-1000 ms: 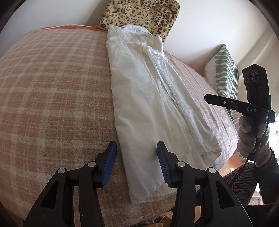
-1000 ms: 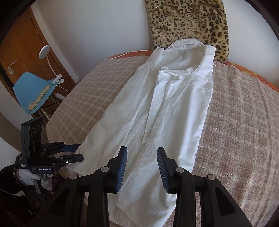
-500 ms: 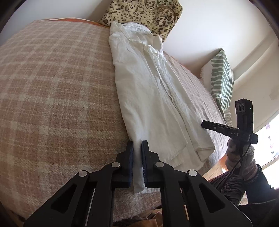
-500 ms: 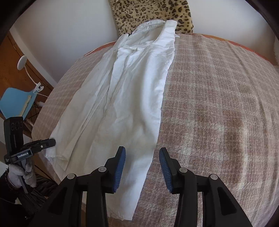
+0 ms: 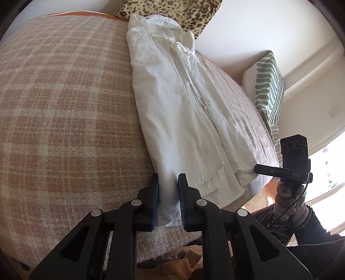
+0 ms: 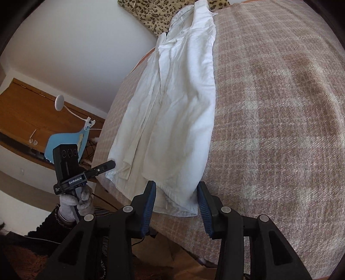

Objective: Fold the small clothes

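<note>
A white button-up shirt (image 5: 183, 107) lies lengthwise on the plaid bed blanket (image 5: 64, 107), collar at the far end and both sides folded in. My left gripper (image 5: 168, 178) has the hem's left corner bunched between its blue pads; the jaws are opening slightly but still touch the cloth. In the right wrist view the shirt (image 6: 179, 107) runs away from my right gripper (image 6: 176, 187). Its jaws straddle the hem's right corner; they are closing, with the cloth lying loose between them. The left gripper (image 6: 105, 167) shows at the other hem corner, in a gloved hand.
A leopard-print cushion (image 5: 172, 10) leans on the wall behind the collar. A green striped pillow (image 5: 267, 86) stands at the bed's right side. Left of the bed are a blue chair (image 6: 64, 142), a white clip lamp (image 6: 59, 103) and a wooden door (image 6: 21, 112).
My left gripper's jaws went from wide apart to narrow on the hem corner. The right gripper swung down to the shirt's right hem corner and rolled.
</note>
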`<state>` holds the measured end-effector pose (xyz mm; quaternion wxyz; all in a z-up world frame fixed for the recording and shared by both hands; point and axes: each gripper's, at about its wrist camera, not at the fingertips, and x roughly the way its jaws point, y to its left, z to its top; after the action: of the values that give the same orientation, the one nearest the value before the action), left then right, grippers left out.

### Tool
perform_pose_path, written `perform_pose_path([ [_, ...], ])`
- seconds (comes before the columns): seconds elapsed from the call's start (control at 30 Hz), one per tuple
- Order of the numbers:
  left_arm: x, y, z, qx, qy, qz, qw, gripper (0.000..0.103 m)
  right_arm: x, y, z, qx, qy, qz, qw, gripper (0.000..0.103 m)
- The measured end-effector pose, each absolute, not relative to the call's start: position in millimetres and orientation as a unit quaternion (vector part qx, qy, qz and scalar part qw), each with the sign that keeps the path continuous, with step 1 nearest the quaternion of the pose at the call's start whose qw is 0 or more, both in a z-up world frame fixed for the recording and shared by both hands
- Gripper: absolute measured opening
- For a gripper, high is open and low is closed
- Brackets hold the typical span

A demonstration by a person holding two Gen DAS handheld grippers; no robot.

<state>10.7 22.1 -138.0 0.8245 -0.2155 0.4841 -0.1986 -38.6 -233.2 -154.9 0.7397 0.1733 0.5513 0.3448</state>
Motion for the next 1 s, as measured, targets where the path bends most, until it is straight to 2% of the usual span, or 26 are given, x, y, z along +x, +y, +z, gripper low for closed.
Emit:
perform_pose_path([
  [0.13,6.8,14.7,-133.1,-0.190,0.473,-0.195,0.838,0.011,-39.2,-222.3,-153.5,0.154,0.548,0.347,0.746,0.034],
  [0.3,8.8,12.7,-124.2,-0.190,0.456,-0.204,0.845,0.006,-39.5,-216.5,-155.8,0.163,0.540,0.347,0.750,0.013],
  [0.5,12.6,8.7,-115.2,-0.195,0.435,-0.216,0.852,0.005,-38.4,-216.2,-149.9,0.176,0.518,0.358,0.756,0.009],
  [0.83,31.7,13.2,-96.7,-0.213,0.411,-0.217,0.859,0.005,-23.0,-235.0,-136.7,0.250,0.484,0.367,0.754,0.008],
  [1.0,47.4,17.5,-85.2,-0.218,0.398,-0.207,0.867,0.005,-9.3,-223.1,-126.3,0.237,0.466,0.364,0.771,0.008],
])
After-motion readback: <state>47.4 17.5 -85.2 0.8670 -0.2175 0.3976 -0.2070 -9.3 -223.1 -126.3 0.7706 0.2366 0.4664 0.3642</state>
